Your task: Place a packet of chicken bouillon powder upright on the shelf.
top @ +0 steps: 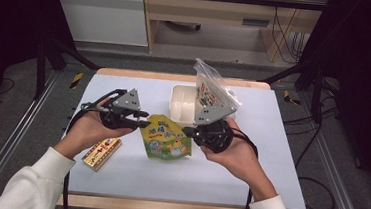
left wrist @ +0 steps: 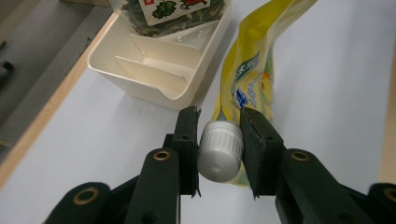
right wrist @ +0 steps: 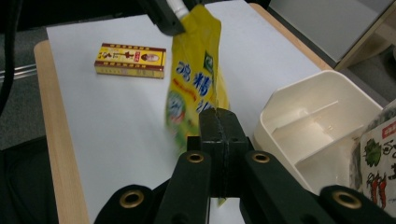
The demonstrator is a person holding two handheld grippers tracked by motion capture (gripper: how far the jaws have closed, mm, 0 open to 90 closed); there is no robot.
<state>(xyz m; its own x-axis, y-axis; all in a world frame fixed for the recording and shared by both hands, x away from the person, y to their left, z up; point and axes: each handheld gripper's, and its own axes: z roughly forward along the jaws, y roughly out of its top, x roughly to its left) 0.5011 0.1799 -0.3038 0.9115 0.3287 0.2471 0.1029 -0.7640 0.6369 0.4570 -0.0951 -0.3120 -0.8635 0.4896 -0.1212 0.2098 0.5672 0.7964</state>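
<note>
Surface (top: 117, 179) carries it all. White divided tray (top: 183, 104) sits just beyond the right claw (top: 187, 131), clear snack bag (top: 212, 89) standing in it. Yellow spout pouch (top: 166, 139) hangs between both claws, held off the surface. Small yellow-red box (top: 101, 152) lies near the left claw (top: 144, 123), on the person's side. Left claw clamped on the pouch's grey cap (left wrist: 219, 151). Right claw closed tight on the pouch's opposite edge.

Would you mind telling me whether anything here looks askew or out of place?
The clear snack bag stands tilted in the white divided tray, sticking well above its rim. The yellow spouted pouch is held between both grippers, not spilled.
</note>
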